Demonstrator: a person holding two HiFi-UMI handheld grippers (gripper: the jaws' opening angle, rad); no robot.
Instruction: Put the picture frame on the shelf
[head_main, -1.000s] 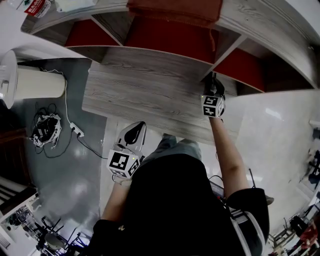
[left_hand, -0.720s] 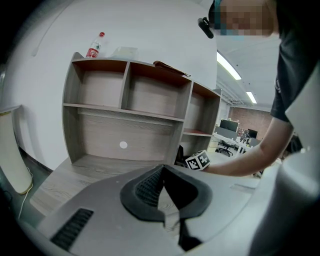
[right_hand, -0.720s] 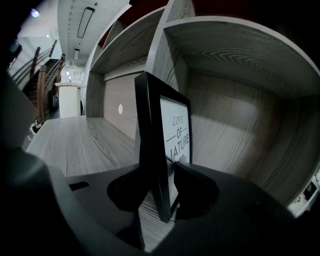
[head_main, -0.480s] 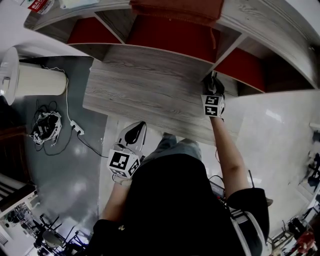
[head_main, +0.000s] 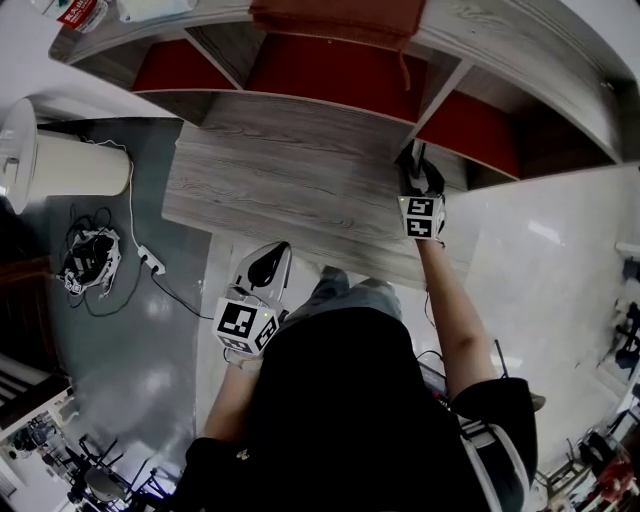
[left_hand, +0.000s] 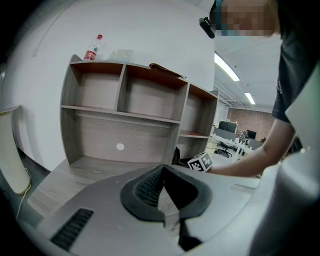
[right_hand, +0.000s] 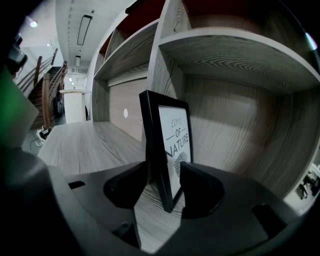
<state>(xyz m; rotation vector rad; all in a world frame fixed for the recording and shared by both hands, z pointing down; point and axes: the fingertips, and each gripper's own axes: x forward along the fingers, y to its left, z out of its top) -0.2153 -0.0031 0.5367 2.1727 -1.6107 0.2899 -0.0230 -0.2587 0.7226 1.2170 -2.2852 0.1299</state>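
Note:
The black picture frame, printed with "Love of Nature", stands upright on the wood surface at the mouth of the shelf's lower right compartment. My right gripper straddles it. Its jaws have just been opening, and the frame stands between them with a gap on its printed side. In the head view the right gripper reaches to the divider of the grey wood shelf. My left gripper hangs in front of the desk edge, shut with nothing in it.
A white cylindrical bin and a tangle of cables lie on the floor at the left. A bottle and a dark red flat thing rest on top of the shelf. The desk surface spreads between the grippers.
Both grippers stay where they were in the head view; the whole view has shifted slightly. The frame remains at the right compartment.

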